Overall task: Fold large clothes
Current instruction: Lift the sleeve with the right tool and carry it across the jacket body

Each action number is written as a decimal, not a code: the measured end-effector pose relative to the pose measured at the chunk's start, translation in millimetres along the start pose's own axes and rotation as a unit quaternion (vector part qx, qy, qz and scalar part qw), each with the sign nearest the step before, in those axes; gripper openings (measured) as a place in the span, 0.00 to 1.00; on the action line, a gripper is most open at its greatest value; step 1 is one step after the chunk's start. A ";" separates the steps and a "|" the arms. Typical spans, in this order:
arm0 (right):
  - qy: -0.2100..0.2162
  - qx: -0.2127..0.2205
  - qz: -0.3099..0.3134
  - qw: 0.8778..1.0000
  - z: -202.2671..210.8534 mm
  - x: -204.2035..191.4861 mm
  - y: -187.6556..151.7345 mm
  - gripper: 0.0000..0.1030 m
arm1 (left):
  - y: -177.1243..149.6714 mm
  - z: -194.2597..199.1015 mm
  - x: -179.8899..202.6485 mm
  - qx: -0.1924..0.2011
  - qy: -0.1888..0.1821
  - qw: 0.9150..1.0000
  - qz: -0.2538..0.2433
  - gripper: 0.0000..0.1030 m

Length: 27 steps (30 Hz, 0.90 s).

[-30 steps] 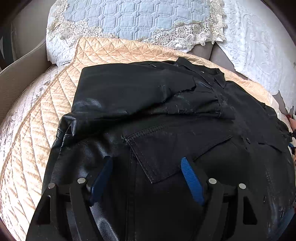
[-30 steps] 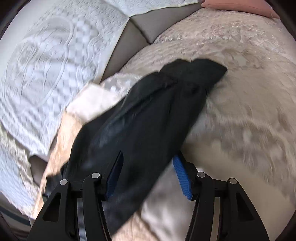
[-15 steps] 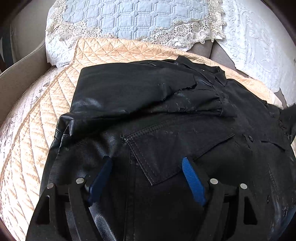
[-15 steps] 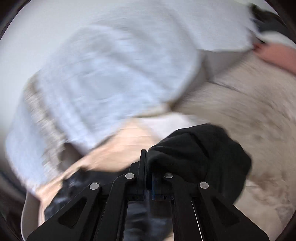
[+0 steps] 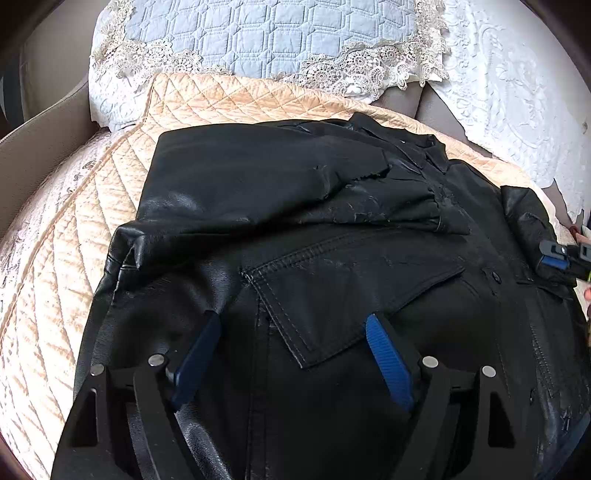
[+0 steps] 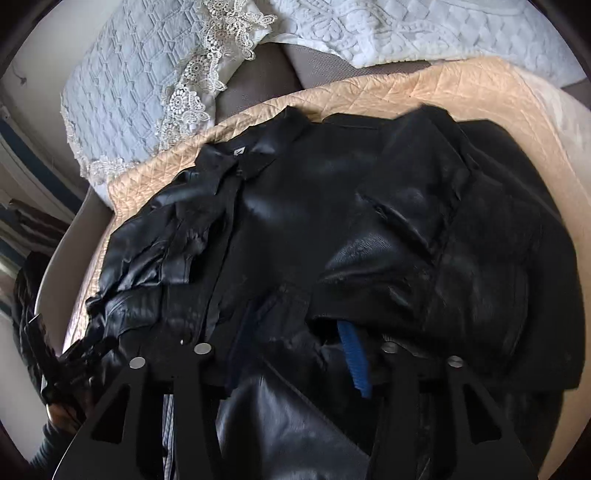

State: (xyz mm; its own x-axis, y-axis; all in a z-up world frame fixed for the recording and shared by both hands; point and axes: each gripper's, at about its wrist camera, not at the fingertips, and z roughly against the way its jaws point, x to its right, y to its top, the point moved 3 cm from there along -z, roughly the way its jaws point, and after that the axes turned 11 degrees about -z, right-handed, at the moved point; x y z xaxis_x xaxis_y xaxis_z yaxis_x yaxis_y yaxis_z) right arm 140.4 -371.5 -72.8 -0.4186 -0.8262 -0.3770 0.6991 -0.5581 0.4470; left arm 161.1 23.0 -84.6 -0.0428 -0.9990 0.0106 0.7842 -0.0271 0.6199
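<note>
Your right gripper (image 6: 295, 354) is swinging the sleeve onto the jacket (image 5: 332, 240), jaws opening; left gripper (image 5: 291, 354) is gaping. Heavy, slick leather: you're pinching seams.

Soft daylight over a grey-brown upholstered sofa (image 5: 48, 147), its bare fabric visible at the armrest and in the gap between the cushions. Spread across the seat, a peach quilted satin cover (image 5: 229, 99) stitched in diamonds, glossy where lit. Against the backrest, a pale blue quilted cushion (image 5: 273, 33) edged with cream lace (image 5: 332, 70). Beside it, a white embossed throw (image 5: 517, 110) draped down over the back. At the far left of the seat, a paler cream patterned covering (image 5: 33, 221). Off the sofa's left edge, a plain light wall (image 6: 33, 92) and blurred dark stripes (image 6: 33, 158), too indistinct to identify.
</note>
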 end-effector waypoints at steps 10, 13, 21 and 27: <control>0.015 0.128 -0.162 0.978 58.1 61.6 26.0 0.53 | -0.1 -2.0 2.6 0.000 -0.007 1.000 -0.004 0.85; 0.021 0.144 -0.199 0.969 59.3 67.5 26.3 0.57 | -1.0 -1.5 2.4 0.000 -0.009 1.000 -0.004 0.86; -0.004 0.151 -0.314 0.938 43.1 101.4 33.9 0.57 | -1.2 -1.0 2.4 0.001 -0.014 1.000 -0.003 0.87; -0.027 0.156 -0.293 0.943 36.7 97.1 63.6 0.17 | -1.1 -1.2 2.4 0.002 -0.017 1.000 -0.003 0.87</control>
State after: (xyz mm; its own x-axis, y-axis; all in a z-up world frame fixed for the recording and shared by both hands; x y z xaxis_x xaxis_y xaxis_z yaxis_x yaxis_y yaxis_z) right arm 123.0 -490.0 -51.2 -0.7153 -0.3664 -0.5950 0.1375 -0.9087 0.3942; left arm 160.9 20.5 -86.2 -0.0689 -0.9971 0.0326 0.7818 -0.0336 0.6226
